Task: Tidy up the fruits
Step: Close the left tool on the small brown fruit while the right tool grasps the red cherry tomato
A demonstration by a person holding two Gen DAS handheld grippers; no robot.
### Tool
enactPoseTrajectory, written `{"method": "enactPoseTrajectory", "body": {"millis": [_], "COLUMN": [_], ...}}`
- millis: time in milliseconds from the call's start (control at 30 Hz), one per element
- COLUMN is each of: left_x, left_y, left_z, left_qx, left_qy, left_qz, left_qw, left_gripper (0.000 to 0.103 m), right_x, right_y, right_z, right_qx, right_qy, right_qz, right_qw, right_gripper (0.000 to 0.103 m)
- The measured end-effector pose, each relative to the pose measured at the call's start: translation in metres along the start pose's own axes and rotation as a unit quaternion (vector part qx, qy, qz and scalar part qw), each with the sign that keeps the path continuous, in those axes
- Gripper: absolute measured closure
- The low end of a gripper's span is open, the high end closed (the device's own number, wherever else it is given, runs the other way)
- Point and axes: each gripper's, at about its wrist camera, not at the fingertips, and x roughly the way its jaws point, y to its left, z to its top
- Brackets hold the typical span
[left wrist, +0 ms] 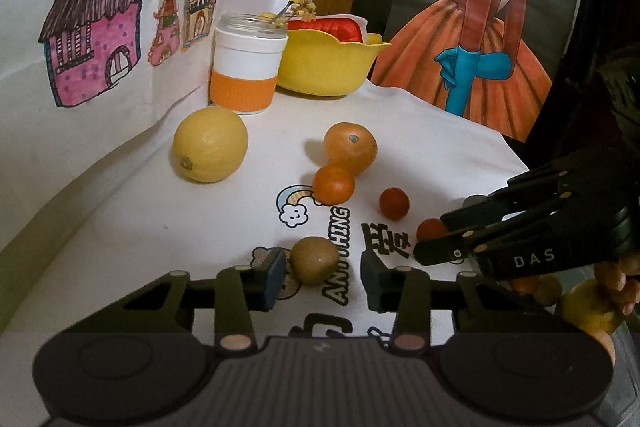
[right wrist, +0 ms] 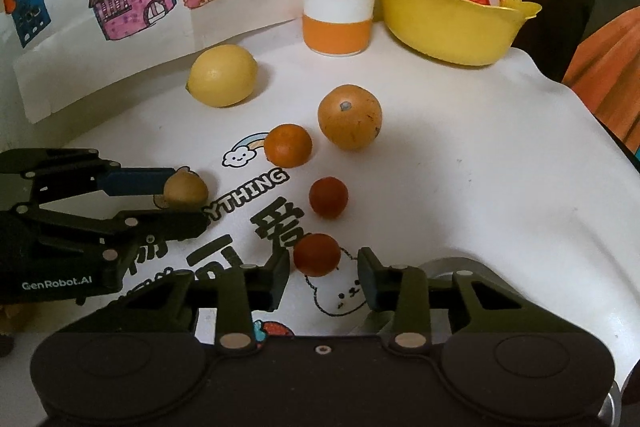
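lemon (left wrist: 210,145) rests far back, big orange (left wrist: 351,147) mid-cloth. left gripper (left wrist: 323,277) spread around the kiwi (left wrist: 315,259), right gripper (right wrist: 323,275) spread at the nearest tomato (right wrist: 317,253); off-centre closing could roll either away.

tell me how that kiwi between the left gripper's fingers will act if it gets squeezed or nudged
The kiwi looks rounded and lies loose on the cloth, so a nudge would probably roll it. Its dull skin should grip fairly well. The left gripper is open, not visibly touching it.
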Motion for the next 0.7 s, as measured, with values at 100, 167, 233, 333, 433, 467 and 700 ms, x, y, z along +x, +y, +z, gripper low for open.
{"method": "enactPoseTrajectory", "body": {"millis": [100,167,233,333,433,467,700], "left_x": [-0.0001,0.0,0.0001,-0.0002,-0.0001,0.0001,0.0001], "left_y": [-0.001,-0.0014,-0.0018,-0.0019,-0.0016,-0.0016,-0.0024], "left_z": [-0.0004,-0.0005,-0.0005,-0.0004,-0.0004,-0.0004,-0.0002], "left_qx": [0.001,0.002,0.003,0.003,0.002,0.002,0.005], "left_qy": [0.0,0.0,0.001,0.001,0.001,0.002,0.002], "left_qz": [0.005,0.008,0.008,0.009,0.008,0.007,0.009], "left_qw": [1.0,1.0,1.0,1.0,1.0,1.0,0.9999], "left_gripper": [0.063,0.064,0.067,0.068,0.073,0.073,0.073], "right_x": [0.0005,0.0009,0.0011,0.0009,0.0007,0.0007,-0.0006], "right_y": [0.0019,0.0012,0.0014,0.0021,0.0013,0.0013,0.0021], "right_z": [0.0009,0.0012,0.0013,0.0011,0.0011,0.0009,-0.0004], "right_qx": [-0.007,-0.005,-0.006,-0.01,-0.009,-0.008,-0.008], "right_qy": [-0.001,-0.001,-0.001,-0.001,-0.001,-0.002,-0.004], "right_qz": [-0.001,0.001,0.003,0.003,0.007,0.008,0.011], "right_qw": [1.0,1.0,1.0,1.0,1.0,1.0,1.0], "right_gripper": [0.066,0.068,0.069,0.07,0.071,0.072,0.076]}}
